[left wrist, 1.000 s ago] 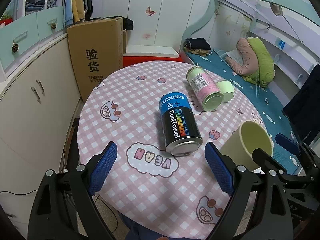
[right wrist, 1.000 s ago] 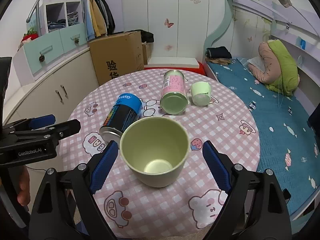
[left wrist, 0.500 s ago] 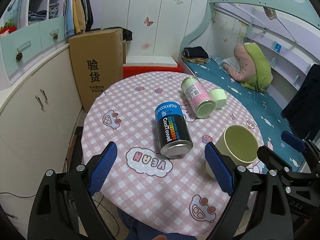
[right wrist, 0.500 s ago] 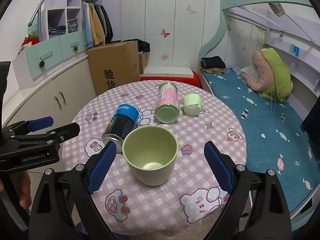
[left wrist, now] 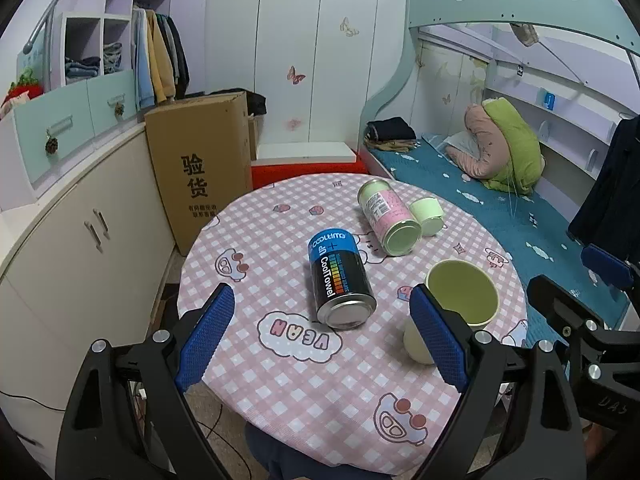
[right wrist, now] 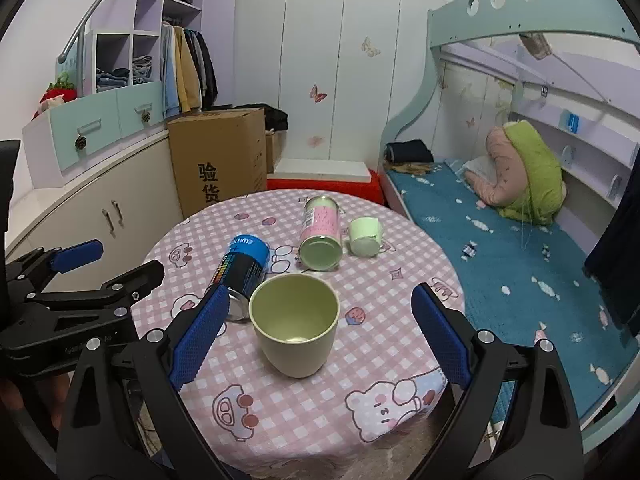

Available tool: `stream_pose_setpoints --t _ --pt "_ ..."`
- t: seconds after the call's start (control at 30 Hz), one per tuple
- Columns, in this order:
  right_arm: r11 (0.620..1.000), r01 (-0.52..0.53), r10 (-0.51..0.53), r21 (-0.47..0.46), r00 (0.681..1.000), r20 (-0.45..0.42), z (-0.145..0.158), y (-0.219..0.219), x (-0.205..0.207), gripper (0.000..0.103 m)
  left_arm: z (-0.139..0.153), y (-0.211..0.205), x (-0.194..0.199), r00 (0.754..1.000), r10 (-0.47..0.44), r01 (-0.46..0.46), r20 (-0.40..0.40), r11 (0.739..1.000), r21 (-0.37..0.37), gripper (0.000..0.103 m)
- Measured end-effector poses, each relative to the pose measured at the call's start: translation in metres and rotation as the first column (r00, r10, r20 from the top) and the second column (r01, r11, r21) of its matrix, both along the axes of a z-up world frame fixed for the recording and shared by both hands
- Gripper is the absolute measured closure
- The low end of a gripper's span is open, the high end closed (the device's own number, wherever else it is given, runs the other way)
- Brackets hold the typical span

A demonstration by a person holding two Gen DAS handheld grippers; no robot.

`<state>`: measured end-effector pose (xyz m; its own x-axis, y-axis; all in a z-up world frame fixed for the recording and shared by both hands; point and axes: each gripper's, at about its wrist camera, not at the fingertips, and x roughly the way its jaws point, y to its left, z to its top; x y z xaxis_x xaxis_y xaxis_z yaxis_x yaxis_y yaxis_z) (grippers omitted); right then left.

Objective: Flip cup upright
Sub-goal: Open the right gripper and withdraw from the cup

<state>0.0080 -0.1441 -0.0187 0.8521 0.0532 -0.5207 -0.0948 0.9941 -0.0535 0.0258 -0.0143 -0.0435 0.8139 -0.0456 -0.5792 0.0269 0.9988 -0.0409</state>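
Cup is pale yellow-green, plain, handleless, standing upright with its mouth up on the round table with the pink checked cloth, near the front edge. Inside is bare, some glare at the bottom.

Left to right in the right wrist view: left gripper off the table's left edge, fingers spread, nothing between them. Blue-and-black can lies on its side just left of the cup; its near end is partly hidden behind the right gripper's left pad. Pink can lies on its side behind the cup, small pale green cup tipped over just beside it. Right gripper has its fingers wide apart on either side of the cup, not touching.

Left wrist view: left gripper spread wide over the table's near edge, gripping nothing; its right pad covers the cup's lower left side. Can label text reads partly, upside down. Can't tell whether can and cup touch.
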Motion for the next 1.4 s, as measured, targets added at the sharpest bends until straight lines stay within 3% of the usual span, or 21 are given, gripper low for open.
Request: stream_pose_setpoints --t 0.27,1.4 --pt "1.000 0.002 -0.002 -0.006 0.999 0.032 0.008 0.003 -0.005 0.007 0.007 -0.005 -0.008 0.999 -0.011 0.011 0.043 1.000 0.003 0.017" --pt "1.000 0.006 -0.006 0.000 0.999 0.043 0.016 0.007 -0.003 0.007 0.013 -0.005 -0.008 0.997 -0.002 0.001 0.076 1.000 0.014 0.017"
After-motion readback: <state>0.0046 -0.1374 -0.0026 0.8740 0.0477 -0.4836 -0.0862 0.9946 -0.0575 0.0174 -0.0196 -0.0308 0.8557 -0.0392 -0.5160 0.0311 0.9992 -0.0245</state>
